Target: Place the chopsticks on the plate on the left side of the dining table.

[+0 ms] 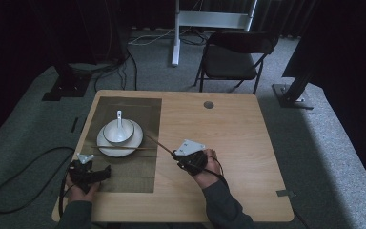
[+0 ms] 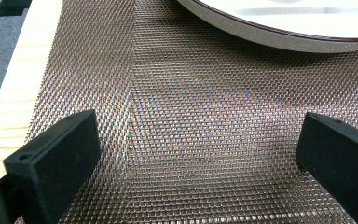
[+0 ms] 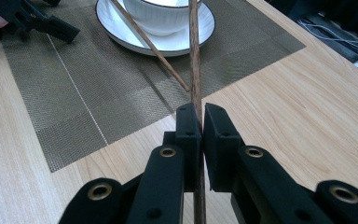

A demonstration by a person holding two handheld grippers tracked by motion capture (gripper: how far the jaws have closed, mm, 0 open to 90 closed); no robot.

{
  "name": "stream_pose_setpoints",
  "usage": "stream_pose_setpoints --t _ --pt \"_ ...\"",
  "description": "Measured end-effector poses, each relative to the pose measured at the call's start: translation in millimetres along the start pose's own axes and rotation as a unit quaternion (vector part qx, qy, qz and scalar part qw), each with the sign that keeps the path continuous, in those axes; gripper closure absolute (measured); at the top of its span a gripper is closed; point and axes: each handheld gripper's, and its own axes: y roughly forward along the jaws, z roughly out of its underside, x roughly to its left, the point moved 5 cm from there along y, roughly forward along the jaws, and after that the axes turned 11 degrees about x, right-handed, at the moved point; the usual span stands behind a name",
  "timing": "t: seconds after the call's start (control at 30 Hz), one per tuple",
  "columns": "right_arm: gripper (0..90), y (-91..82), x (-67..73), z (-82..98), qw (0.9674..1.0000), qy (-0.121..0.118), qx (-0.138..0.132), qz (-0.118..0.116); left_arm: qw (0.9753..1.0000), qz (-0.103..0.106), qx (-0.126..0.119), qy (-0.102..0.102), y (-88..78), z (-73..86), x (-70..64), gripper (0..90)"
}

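Observation:
A white plate [image 1: 137, 138] carries a white bowl [image 1: 109, 135] with a white spoon [image 1: 119, 119] in it, all on a woven brown placemat [image 1: 133, 177]. One wooden chopstick [image 1: 124, 148] lies across the plate's near rim. My right gripper [image 1: 175, 155] is shut on a second chopstick [image 3: 195, 56], whose tip reaches over the plate toward the bowl [image 3: 161, 11]. The lying chopstick [image 3: 149, 44] slants from the plate down onto the mat. My left gripper [image 1: 106, 171] is open and low over the mat [image 2: 191, 93], nothing between its jaws, with the plate rim [image 2: 279, 36] just ahead.
The wooden table [image 1: 228, 138] has bare room right of the mat and a round grommet hole [image 1: 208, 104] near its far edge. A black folding chair [image 1: 231, 57] stands beyond the table. My left gripper [image 3: 51, 25] also shows in the right gripper view.

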Motion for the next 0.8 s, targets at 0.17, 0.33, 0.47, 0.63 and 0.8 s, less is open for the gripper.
stream_pose_setpoints --t 0.17,0.33,0.47,0.63,0.8 --pt "85.1 1.8 1.4 -2.8 1.0 -0.002 0.0 -0.002 1.0 0.0 0.0 0.0 0.0 0.0 0.0 0.1" --pt "85.1 4.3 2.5 -4.7 1.0 -0.005 0.0 -0.005 1.0 0.0 0.0 0.0 -0.1 0.0 0.1 0.1" --pt "85.1 5.9 2.9 -5.9 0.9999 -0.008 0.0 -0.007 1.0 0.0 0.0 0.0 0.0 0.0 0.0 0.1" --pt "85.1 7.4 3.8 -8.3 0.9999 -0.01 -0.001 -0.008 1.0 0.0 0.0 0.0 0.0 0.0 0.0 0.1" --pt "85.1 9.6 5.8 -10.4 0.9999 -0.01 0.0 -0.012 1.0 0.0 0.0 0.0 0.0 0.0 0.0 0.1"
